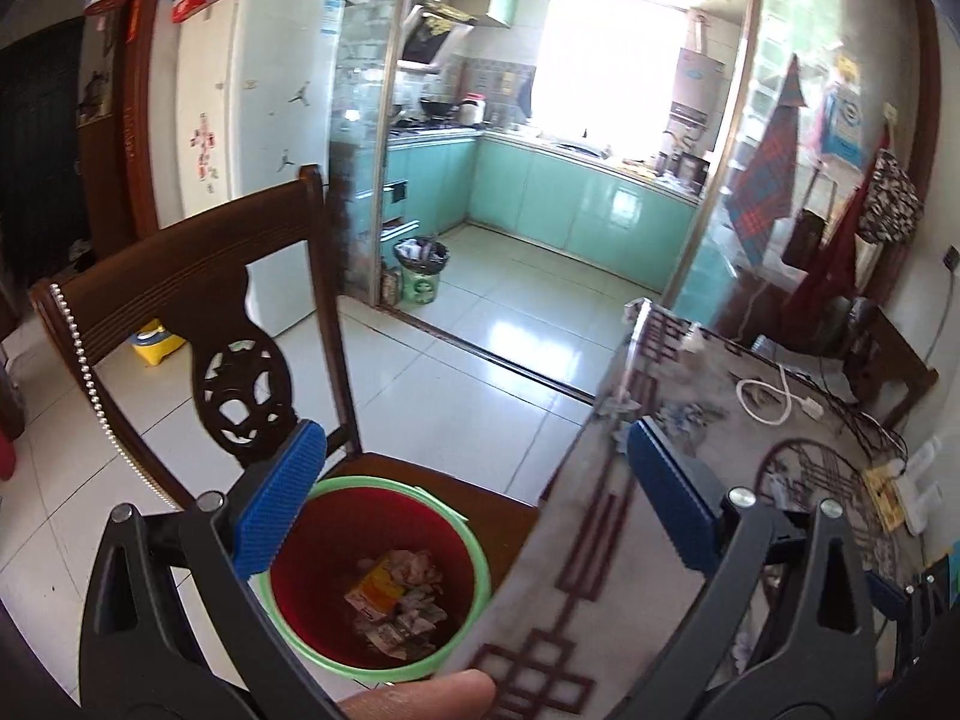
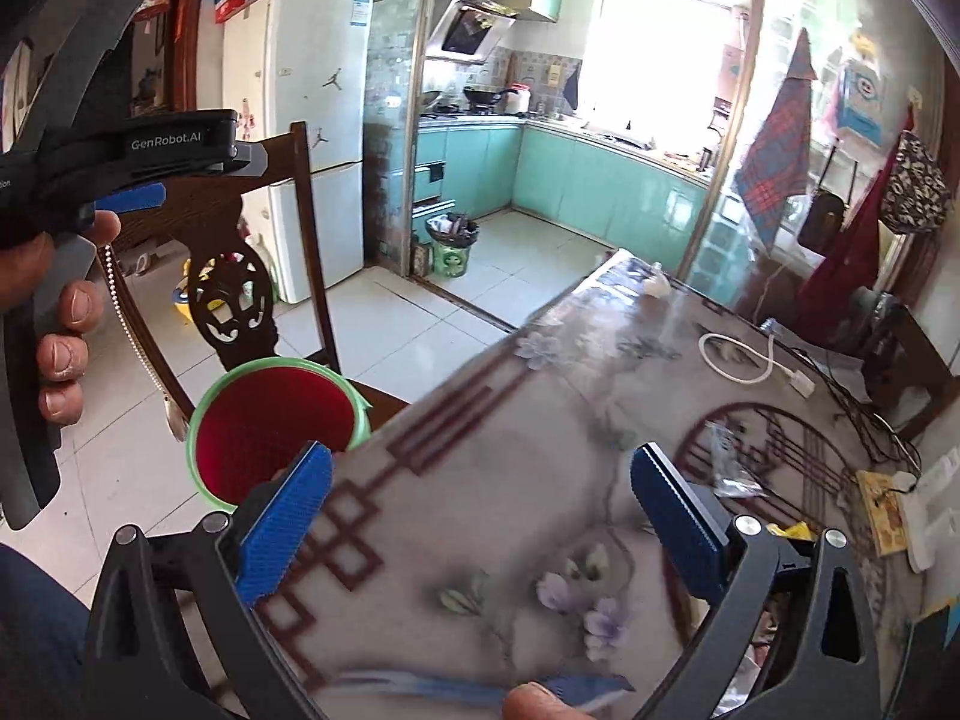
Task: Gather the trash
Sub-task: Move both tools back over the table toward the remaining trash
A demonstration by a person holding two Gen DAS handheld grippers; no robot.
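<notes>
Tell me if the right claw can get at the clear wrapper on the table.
Probably yes. The right claw is open and empty above the table, and the wrapper lies uncovered just off its right finger, nothing between them.

Blurred tablecloth; bin partly behind it.

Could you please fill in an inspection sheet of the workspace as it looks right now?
Surface: table under a floral cover with a clear sheet on top.
Job's things: red bin with a green rim on the wooden chair, holding crumpled paper and a small carton.
Clutter: clear plastic wrapper, yellow scrap.
Grippers: left gripper open and empty above the bin; right gripper open and empty above the table.
Cables: white cord, coiled; thin black wires near the power strip.
Surroundings: white fridge, kitchen doorway, green waste basket.
</notes>
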